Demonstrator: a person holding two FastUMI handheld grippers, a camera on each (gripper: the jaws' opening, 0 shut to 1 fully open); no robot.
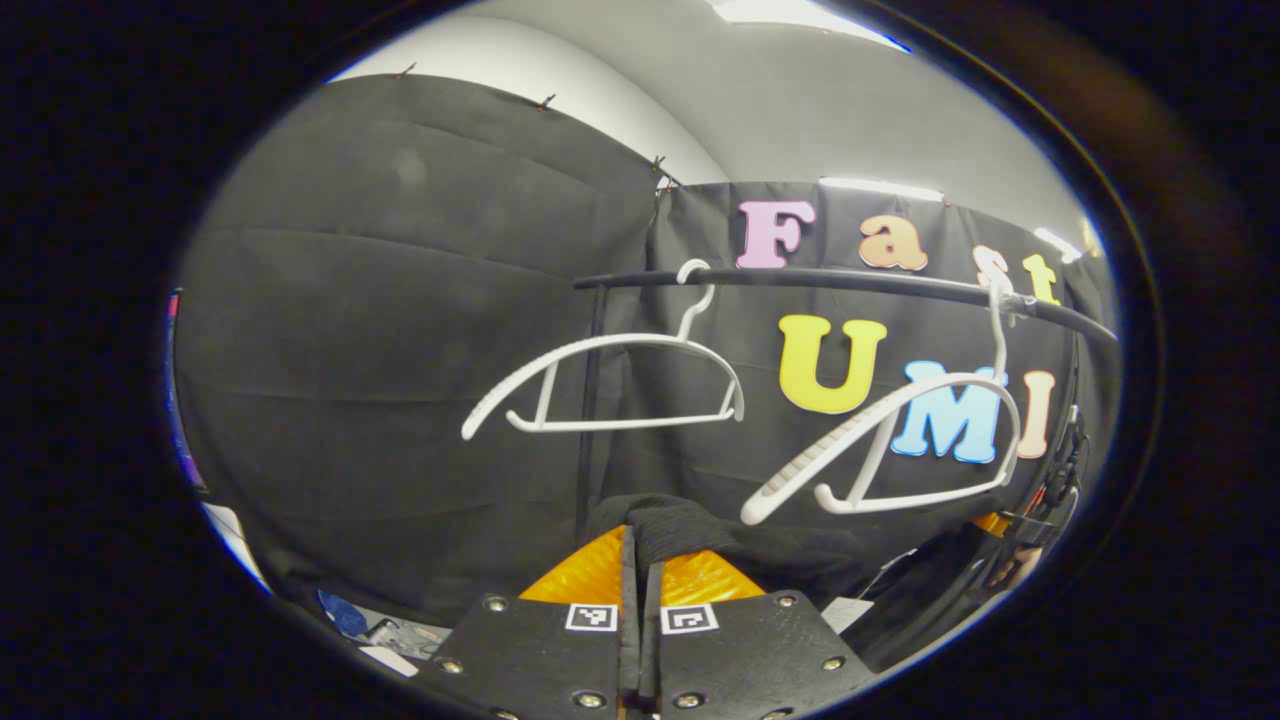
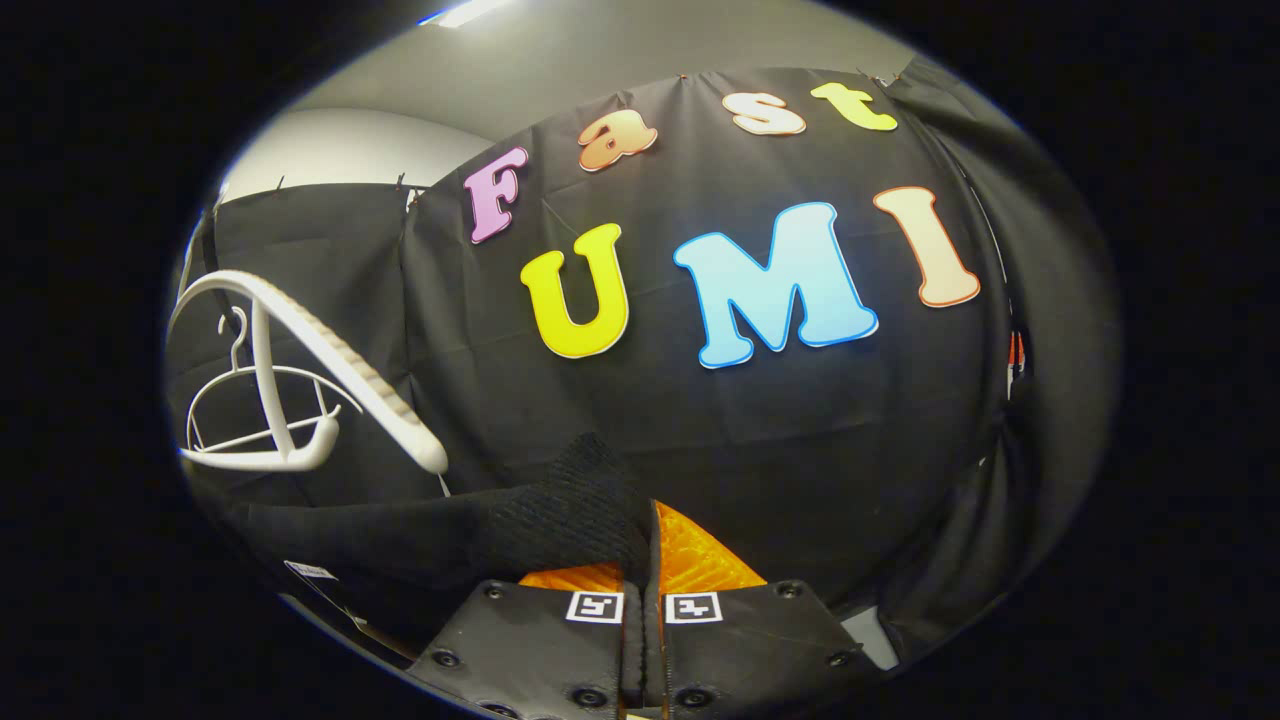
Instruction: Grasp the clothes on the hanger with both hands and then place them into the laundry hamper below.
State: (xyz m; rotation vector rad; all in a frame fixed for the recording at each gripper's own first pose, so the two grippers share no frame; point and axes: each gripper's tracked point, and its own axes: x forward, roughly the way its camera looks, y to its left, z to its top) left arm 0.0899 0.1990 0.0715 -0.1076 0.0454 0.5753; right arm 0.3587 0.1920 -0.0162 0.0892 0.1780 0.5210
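Left gripper [image 1: 640,560]: fingers clenched on the black knit garment [image 1: 720,545]. Right gripper [image 2: 648,555]: fingers clenched on the same garment [image 2: 480,535]. The garment stretches between both grippers, below two bare white hangers [image 1: 610,385] [image 1: 900,450] hooked on a black rail [image 1: 850,285].
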